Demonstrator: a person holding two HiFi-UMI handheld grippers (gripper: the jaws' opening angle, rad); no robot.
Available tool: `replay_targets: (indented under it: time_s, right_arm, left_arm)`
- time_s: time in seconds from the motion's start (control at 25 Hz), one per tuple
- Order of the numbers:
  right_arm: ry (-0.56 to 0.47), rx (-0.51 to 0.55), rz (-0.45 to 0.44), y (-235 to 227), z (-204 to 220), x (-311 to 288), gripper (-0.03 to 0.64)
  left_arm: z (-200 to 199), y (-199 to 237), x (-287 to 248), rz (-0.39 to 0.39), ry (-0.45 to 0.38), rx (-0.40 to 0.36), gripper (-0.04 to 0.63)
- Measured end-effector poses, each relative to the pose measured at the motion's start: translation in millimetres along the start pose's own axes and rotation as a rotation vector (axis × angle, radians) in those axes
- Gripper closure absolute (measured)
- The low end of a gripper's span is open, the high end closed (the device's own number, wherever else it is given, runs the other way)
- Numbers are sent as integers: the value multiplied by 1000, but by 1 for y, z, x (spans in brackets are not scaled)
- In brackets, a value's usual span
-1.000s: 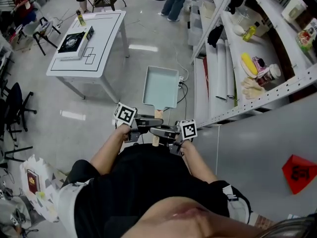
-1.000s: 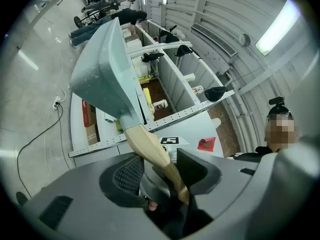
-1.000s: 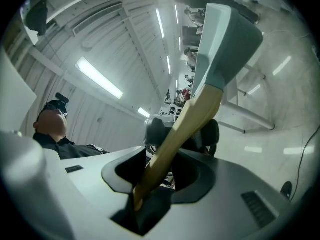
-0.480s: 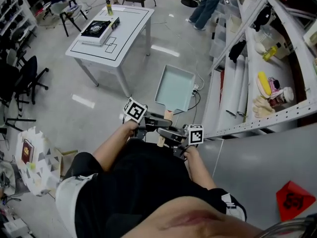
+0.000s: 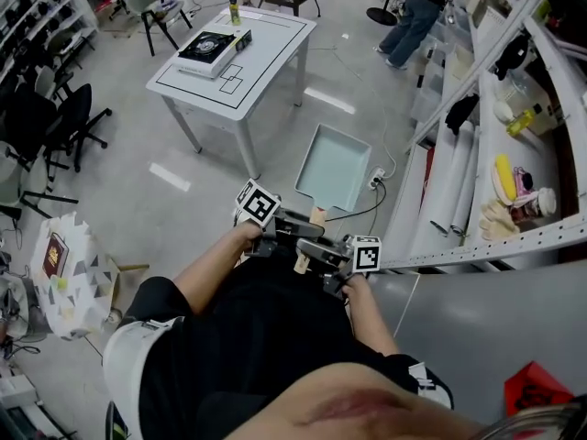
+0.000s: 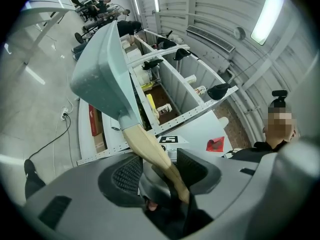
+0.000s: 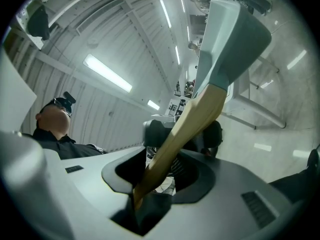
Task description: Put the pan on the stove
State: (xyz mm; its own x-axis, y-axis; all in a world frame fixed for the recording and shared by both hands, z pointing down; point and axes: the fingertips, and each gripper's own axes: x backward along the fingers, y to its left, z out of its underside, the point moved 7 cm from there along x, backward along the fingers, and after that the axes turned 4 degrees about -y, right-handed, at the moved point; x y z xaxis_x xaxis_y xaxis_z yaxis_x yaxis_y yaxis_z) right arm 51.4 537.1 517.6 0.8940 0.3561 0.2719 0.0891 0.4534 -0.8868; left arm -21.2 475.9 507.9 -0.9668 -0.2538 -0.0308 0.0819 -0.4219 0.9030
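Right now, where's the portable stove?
In the head view the portable stove sits upper left, on the far end of the white table near a bottle, ahead and left of the pan.

Grey floor (image 5: 138, 209); white table (image 5: 266, 58); metal shelving (image 5: 550, 236); black chairs (image 5: 55, 122)

Matt pale-green coated pan (image 5: 332, 166), faintly speckled underside. Smooth light wood handle (image 6: 150, 151). Table (image 5: 275, 49) with a smooth white top and painted metal legs. Glossy grey floor (image 5: 128, 200). Perforated grey metal shelf rail (image 5: 514, 244).
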Motion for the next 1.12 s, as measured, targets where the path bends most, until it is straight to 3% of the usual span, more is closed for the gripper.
replay_targets:
  time_s: [0.2,0.48,1.12]
  right_arm:
    - [3,-2,7,-10,-13,-1,453]
    - [25,10,4,-31,-64,-7,453]
    - [19,32,35,-96,-263,-44,453]
  left_arm:
    - [-12,11,1,8,-12,-6,377]
    - [-61,34,-2,13,-14,-14,374]
    - [-264,101,3,48,3,-37,373]
